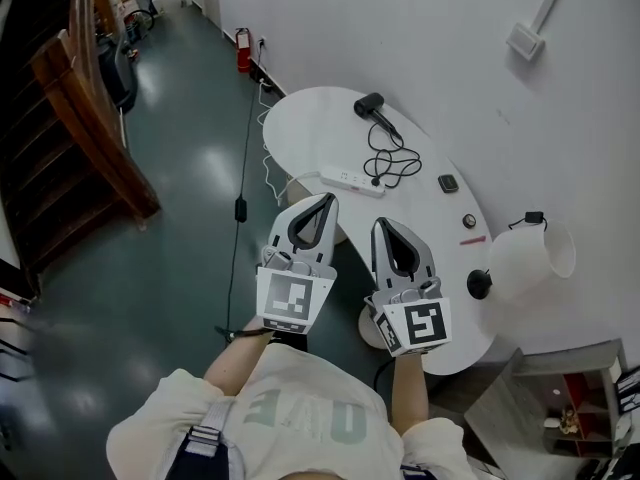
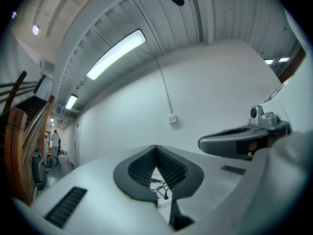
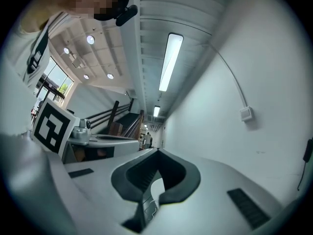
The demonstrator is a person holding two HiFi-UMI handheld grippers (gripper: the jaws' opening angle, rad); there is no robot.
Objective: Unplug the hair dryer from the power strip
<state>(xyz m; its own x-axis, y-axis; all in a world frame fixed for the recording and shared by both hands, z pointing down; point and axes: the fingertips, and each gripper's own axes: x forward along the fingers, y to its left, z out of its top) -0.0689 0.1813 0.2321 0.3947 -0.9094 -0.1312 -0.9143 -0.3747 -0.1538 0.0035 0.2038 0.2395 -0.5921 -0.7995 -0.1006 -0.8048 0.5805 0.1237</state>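
White desk (image 1: 320,118) carries the hair dryer (image 1: 370,106) and power strip (image 1: 351,181). Both forearms extend forward, level; left hand-held gripper (image 1: 327,198) and right hand-held gripper (image 1: 381,224) are fully closed, empty.

I'm counting one hair dryer (image 1: 370,106), one power strip (image 1: 352,181), one white table (image 1: 310,118), one fire extinguisher (image 1: 243,50). I'm holding two grippers: left gripper (image 1: 327,199), right gripper (image 1: 382,223).

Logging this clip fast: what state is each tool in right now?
Left tool: closed, holding nothing.
Right tool: closed, holding nothing.
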